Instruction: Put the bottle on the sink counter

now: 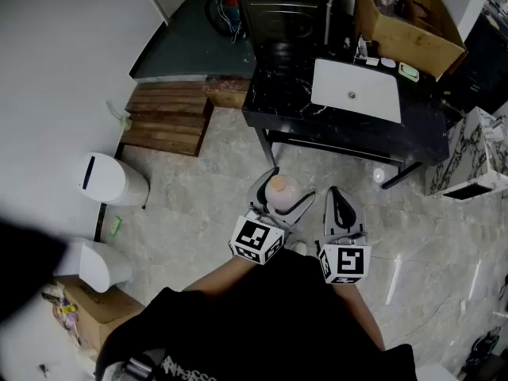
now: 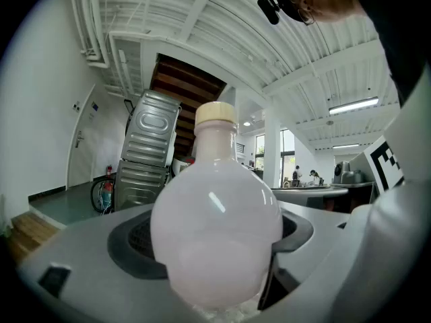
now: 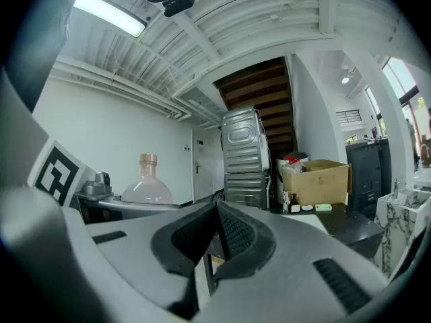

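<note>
Bottle (image 2: 215, 227) clasped in left hand-held gripper (image 1: 284, 195)

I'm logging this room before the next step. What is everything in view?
bottle: one, pale pink with tan cap, in the left tongs
sink counter: one, black, ahead
basin: one, white, set in the counter
cardboard box: one, brown, on the counter's far right
wooden platform: one, brown, left of the counter
bins: two, white, by the left wall
metal cases: two, grey, stacked beyond the counter
left tongs: grey, closed on the bottle
right tongs: grey, shut, empty
</note>
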`<control>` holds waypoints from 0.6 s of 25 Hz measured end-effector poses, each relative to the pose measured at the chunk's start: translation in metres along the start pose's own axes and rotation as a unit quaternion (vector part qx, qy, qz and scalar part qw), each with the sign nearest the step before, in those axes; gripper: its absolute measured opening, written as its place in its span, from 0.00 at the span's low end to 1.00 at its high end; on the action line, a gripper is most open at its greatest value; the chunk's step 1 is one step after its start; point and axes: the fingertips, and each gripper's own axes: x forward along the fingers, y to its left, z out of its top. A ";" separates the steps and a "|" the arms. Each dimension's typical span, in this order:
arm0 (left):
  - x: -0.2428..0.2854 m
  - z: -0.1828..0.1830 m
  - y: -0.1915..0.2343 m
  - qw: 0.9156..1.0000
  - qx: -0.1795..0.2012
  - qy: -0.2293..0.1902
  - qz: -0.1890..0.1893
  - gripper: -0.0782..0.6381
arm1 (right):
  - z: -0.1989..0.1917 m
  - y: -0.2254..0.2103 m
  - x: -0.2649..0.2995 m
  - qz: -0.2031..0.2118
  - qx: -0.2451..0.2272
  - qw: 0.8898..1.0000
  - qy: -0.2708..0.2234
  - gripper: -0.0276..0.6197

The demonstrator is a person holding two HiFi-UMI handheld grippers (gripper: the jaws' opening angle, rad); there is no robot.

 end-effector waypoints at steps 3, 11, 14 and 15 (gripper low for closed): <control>0.001 0.001 -0.002 1.000 0.005 -0.002 0.004 0.67 | 0.001 0.002 -0.004 0.021 0.009 1.000 -0.008 0.10; 0.013 0.000 0.017 1.000 0.017 0.004 0.018 0.67 | -0.009 -0.026 0.002 -0.010 0.016 1.000 -0.014 0.10; 0.025 -0.002 0.030 1.000 0.013 0.005 0.021 0.67 | -0.013 -0.043 0.011 -0.025 0.019 0.999 -0.008 0.10; 0.030 -0.002 0.035 1.000 0.012 0.005 0.021 0.67 | -0.015 -0.046 0.014 -0.029 0.017 0.999 -0.005 0.10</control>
